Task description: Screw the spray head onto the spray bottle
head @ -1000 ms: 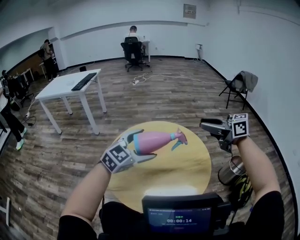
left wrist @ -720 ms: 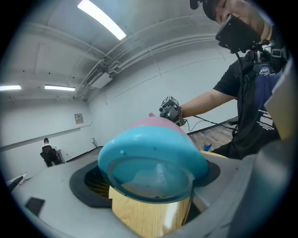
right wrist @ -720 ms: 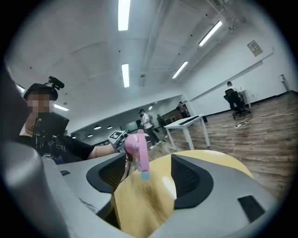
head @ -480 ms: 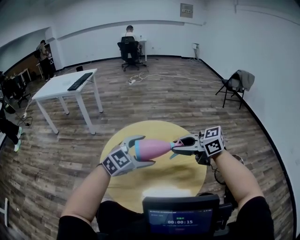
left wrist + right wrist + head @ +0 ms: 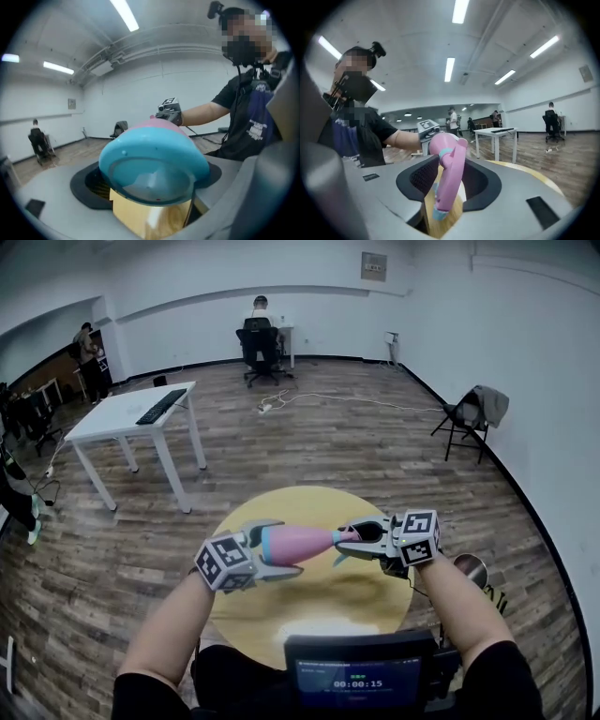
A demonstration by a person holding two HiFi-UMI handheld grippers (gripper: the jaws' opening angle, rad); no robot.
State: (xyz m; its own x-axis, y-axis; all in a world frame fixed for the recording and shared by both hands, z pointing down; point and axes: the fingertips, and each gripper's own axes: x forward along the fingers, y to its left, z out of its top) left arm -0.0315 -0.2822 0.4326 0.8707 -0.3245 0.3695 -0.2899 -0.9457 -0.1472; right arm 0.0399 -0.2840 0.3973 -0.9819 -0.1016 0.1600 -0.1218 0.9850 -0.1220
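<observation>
Keep the spray bottle (image 5: 311,540) as held now: level, in mid-frame of the head view, over the round yellow surface (image 5: 366,596), pink neck end toward the right of the frame. Note the spray head (image 5: 351,538) already sitting at that neck, with the trigger pointing down toward the surface. Treat the left tool (image 5: 289,545) as the vice: clamped across the blue base end of the bottle, which fills the left gripper view, and best left so, with no roll of that wrist. Do the turning with the right tool (image 5: 362,541): has just been closing, stands at a narrow gap, and appears to pinch the spray head by its flanks, seen upright between the pads in the right gripper view. Line up the head's axis with the bottle's before any twist, since a tilted collar would likely cross-thread. Press lightly toward the bottle while rolling the right wrist, then loosen, roll back, regrip and repeat. Grip near the teal collar (image 5: 446,153) rather than on the trigger, probably too slim and springy to carry the twist. Cannot tell from these views how far the threads have caught, so expect several turns. Ignore the white table (image 5: 131,413), the chair (image 5: 478,404) and the seated person (image 5: 261,310) in the upper part of the frame, all well apart.
</observation>
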